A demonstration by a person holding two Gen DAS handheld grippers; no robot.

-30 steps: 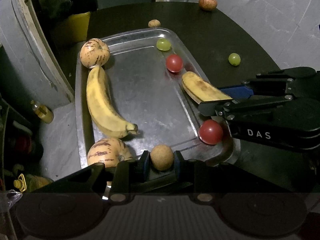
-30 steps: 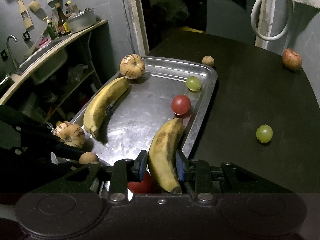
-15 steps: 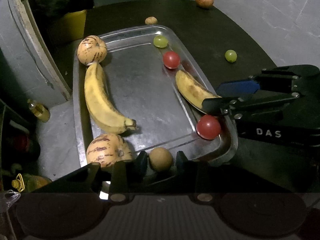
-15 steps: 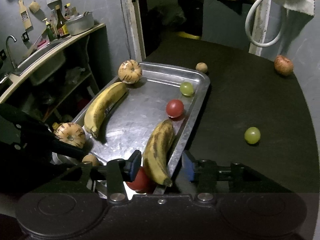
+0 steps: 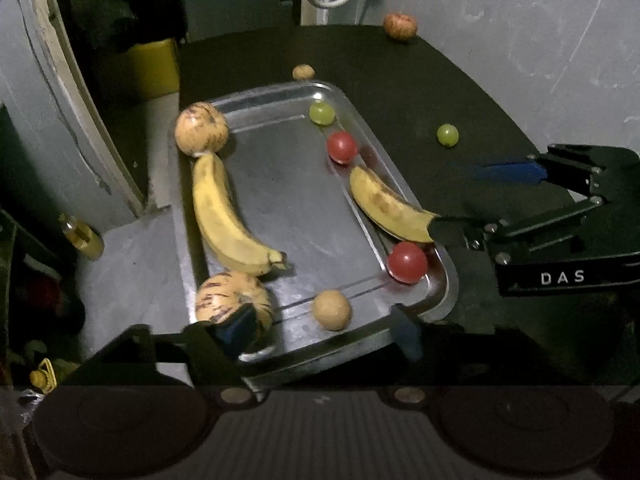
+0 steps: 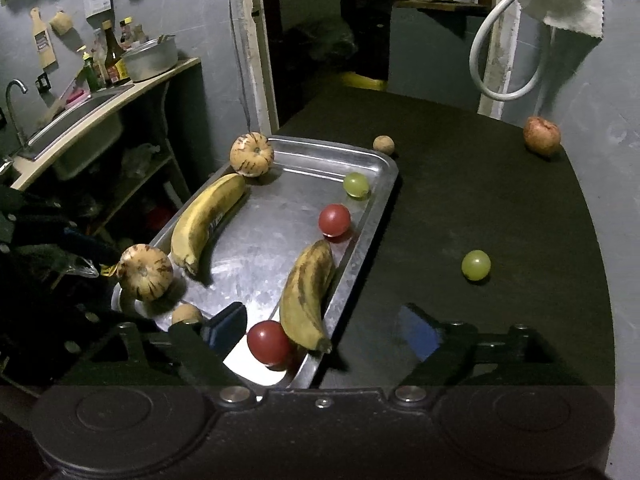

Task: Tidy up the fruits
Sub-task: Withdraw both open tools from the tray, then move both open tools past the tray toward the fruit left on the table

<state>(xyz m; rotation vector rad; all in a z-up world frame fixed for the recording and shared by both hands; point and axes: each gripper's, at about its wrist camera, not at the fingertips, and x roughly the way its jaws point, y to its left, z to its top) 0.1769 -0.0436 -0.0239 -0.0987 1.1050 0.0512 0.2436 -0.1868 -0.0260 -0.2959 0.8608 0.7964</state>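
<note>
Tray (image 5: 440, 280): eight fruits in; grape (image 5: 447, 135), apple (image 5: 400, 27), brown ball (image 5: 303, 72) outstanding; both grippers (image 5: 320, 330) (image 6: 326, 330) wide, empty, just opened.

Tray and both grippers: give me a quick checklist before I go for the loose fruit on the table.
1. Left gripper empty: ok; its jaws have just been opening, and the small brown fruit lies free on the tray.
2. Right gripper empty: ok; its jaws have just been opening, and the spotted banana rests along the tray's edge.
3. Released fruit settled, not rolling: cannot tell.
4. Loose targets in view: ok; green grape, reddish fruit and brown ball sit on the dark table.
5. Free space on the tray: ok, middle is bare.
</note>
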